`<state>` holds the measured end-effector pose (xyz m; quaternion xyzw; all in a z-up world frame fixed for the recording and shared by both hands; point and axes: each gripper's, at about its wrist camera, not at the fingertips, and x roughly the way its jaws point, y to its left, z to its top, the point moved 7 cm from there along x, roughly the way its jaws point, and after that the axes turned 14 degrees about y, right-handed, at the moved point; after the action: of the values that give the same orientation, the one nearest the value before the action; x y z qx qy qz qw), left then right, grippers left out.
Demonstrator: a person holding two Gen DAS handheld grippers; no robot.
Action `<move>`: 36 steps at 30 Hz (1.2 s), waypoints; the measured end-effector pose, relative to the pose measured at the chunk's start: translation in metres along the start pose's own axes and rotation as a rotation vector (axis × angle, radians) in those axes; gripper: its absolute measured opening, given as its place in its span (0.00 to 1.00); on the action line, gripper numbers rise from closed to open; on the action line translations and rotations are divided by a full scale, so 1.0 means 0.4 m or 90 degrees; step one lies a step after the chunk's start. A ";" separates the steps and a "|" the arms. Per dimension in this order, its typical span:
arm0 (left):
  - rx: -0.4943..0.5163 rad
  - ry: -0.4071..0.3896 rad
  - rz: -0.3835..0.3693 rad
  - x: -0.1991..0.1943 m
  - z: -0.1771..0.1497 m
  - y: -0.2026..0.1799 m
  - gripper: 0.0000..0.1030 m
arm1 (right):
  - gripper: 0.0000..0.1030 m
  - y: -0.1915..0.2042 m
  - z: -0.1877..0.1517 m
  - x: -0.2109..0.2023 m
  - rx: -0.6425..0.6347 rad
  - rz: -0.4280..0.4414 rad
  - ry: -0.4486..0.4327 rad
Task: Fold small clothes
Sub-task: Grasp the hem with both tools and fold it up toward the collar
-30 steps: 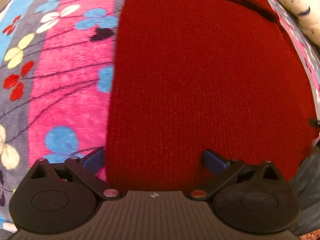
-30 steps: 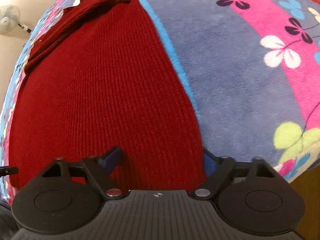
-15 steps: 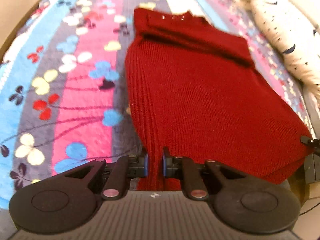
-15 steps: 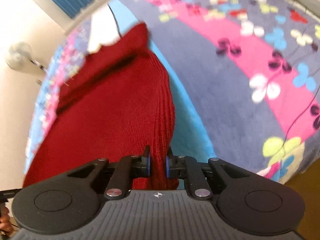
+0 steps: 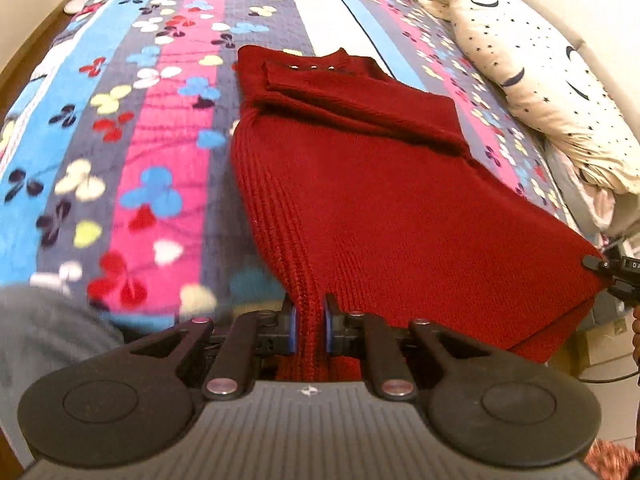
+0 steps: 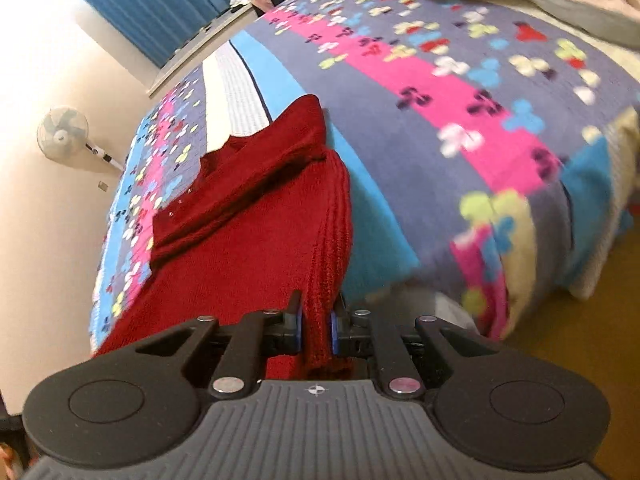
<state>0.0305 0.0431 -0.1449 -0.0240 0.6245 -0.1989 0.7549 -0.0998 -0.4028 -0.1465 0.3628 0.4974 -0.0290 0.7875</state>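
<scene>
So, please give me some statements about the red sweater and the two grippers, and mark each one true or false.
1. The left gripper has its jaws shut on the dark red knitted sweater. True.
2. The right gripper hangs open above the sweater. False: it is shut on the sweater's hem.
3. The sweater lies on a bare wooden floor. False: it lies on the striped floral fleece blanket.
4. A cream star-printed pillow lies on the bed. True.

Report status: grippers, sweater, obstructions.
Left gripper shut on red sweater hem. Right gripper shut on opposite corner. Sleeves folded across chest. Pillow clear of it.
</scene>
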 end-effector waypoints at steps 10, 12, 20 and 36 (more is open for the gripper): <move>-0.051 -0.006 0.001 0.012 0.184 0.063 0.13 | 0.12 0.081 0.199 0.033 -0.006 -0.008 -0.002; -0.065 -0.005 -0.002 0.028 0.266 0.086 0.13 | 0.12 0.095 0.296 0.082 0.006 -0.017 0.004; -0.191 -0.021 -0.006 0.156 0.778 0.206 0.24 | 0.13 0.166 0.758 0.386 0.074 -0.091 0.021; -0.104 -0.023 0.105 0.323 0.885 0.253 0.87 | 0.76 0.020 0.737 0.602 0.034 -0.123 -0.018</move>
<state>0.4132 0.0184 -0.2168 -0.0376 0.6248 -0.0841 0.7754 0.2495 -0.4978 -0.2645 0.3331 0.5182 -0.1232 0.7780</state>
